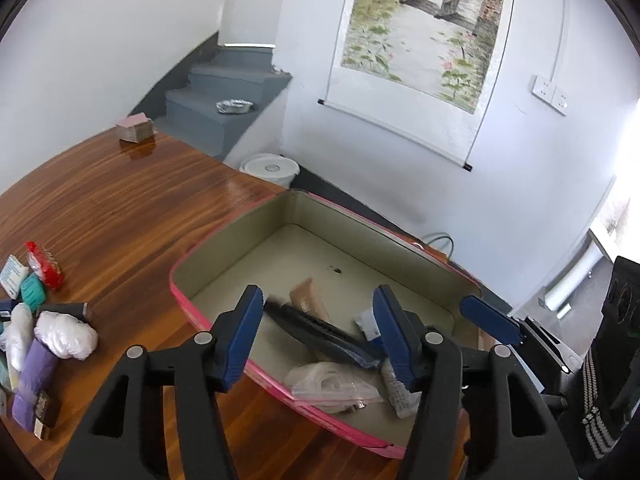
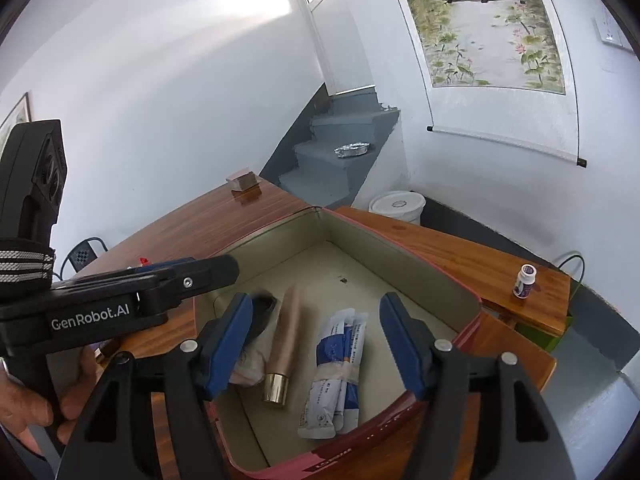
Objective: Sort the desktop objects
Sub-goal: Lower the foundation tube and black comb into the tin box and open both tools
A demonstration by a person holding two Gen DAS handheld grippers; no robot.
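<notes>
A pink box (image 1: 208, 322) with a beige inside sits on the wooden table (image 1: 120, 208). In it lie a black comb (image 1: 316, 330), a beige tube (image 2: 285, 348), a clear bag (image 1: 332, 384) and blue-white sachets (image 2: 340, 364). My left gripper (image 1: 318, 338) is open over the box's near rim, with the comb lying blurred between its fingers. My right gripper (image 2: 316, 340) is open and empty above the box (image 2: 436, 272), over the tube and sachets. One right finger (image 1: 490, 318) shows at the left wrist view's right. The left gripper body (image 2: 132, 296) shows in the right wrist view.
A pile of loose items lies at the table's left: a white bag (image 1: 66, 336), a purple pack (image 1: 34, 384), a teal piece (image 1: 32, 290), a red packet (image 1: 44, 266). A card stack (image 1: 136, 126) sits at the far edge. A small white bottle (image 2: 525, 280) stands on a side shelf.
</notes>
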